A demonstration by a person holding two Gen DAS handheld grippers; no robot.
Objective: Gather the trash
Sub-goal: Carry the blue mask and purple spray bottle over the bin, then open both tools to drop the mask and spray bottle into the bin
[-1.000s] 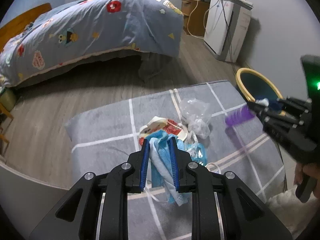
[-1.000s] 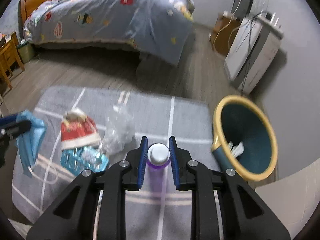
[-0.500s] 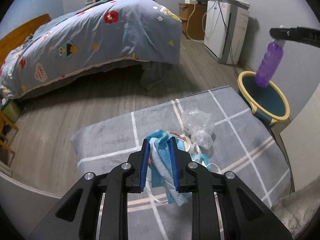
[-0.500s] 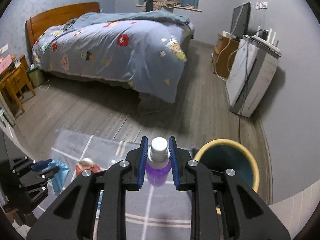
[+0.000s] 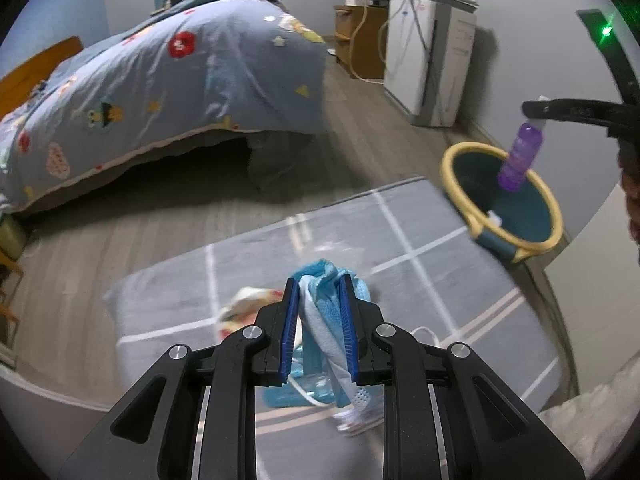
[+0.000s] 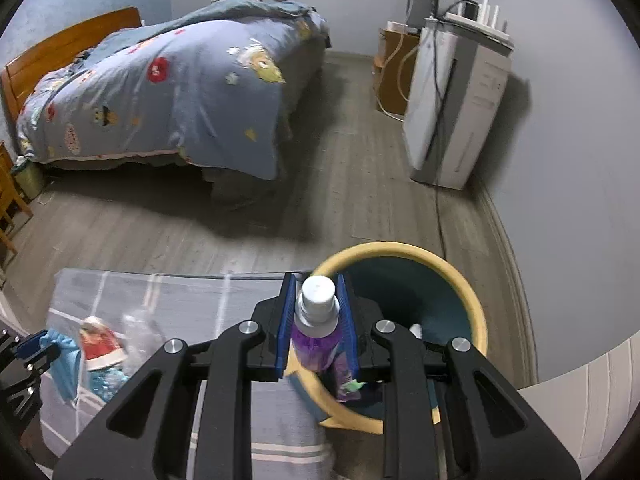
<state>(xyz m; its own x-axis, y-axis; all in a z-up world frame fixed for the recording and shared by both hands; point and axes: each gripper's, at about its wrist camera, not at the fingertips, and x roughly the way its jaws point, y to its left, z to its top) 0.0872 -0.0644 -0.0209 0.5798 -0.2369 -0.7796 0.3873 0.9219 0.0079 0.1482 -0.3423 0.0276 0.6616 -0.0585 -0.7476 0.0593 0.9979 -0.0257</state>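
Two grippers clamp trash: the right gripper (image 6: 316, 322) pinches a purple bottle (image 6: 318, 330) above the bin (image 6: 472, 308); the left gripper (image 5: 319, 330) grips a blue mask (image 5: 326, 320) beside the bin

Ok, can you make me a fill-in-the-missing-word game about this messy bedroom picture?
1. The right gripper is shut on a small ____ bottle with a white cap.
2. The left gripper holds a crumpled blue ____.
3. The bin has a ____ rim.
4. The other trash lies on a grey ____.

Missing words: purple; face mask; yellow; rug
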